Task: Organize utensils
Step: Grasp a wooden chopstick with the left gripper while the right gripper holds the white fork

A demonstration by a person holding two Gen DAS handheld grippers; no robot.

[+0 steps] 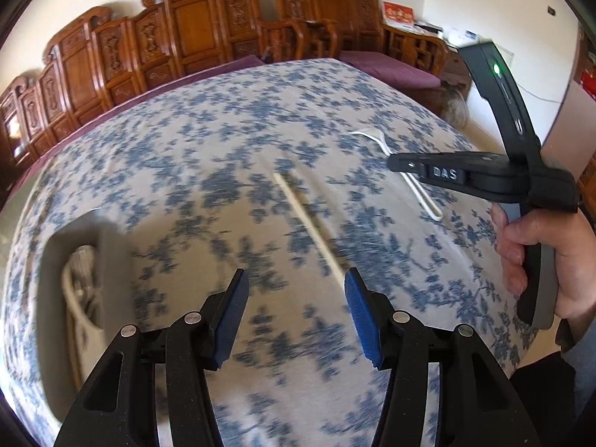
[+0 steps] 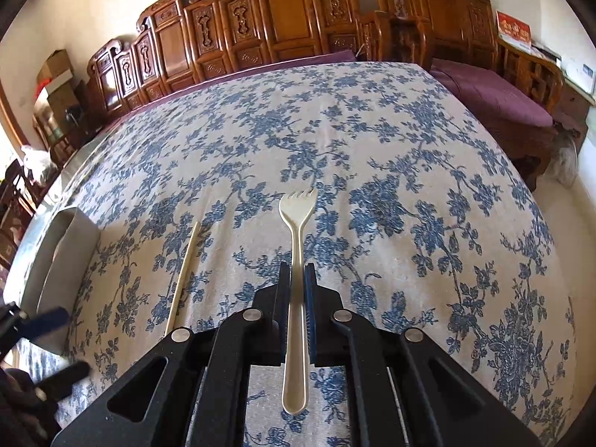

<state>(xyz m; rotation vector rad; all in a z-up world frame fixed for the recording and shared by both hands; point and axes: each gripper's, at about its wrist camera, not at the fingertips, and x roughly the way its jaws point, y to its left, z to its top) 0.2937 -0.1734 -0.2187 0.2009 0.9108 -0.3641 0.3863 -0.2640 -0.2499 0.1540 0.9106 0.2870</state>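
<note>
A cream plastic fork (image 2: 298, 223) is clamped by its handle between the fingers of my right gripper (image 2: 297, 272), tines pointing away from the camera. In the left wrist view the same fork (image 1: 428, 205) hangs through the right gripper (image 1: 396, 162), which a hand holds at the right. A pale chopstick (image 1: 309, 223) lies on the blue-flowered cloth, just ahead of my left gripper (image 1: 296, 313). That gripper is open with nothing between its blue pads. The chopstick (image 2: 182, 275) lies left of the fork in the right wrist view.
A grey utensil holder (image 1: 108, 260) with several pale utensils inside stands at the left of the table (image 1: 260, 119); it shows as a grey box (image 2: 67, 246) in the right wrist view. Carved wooden chairs (image 2: 283, 11) line the far edge. The left gripper (image 2: 48, 320) appears blurred at lower left.
</note>
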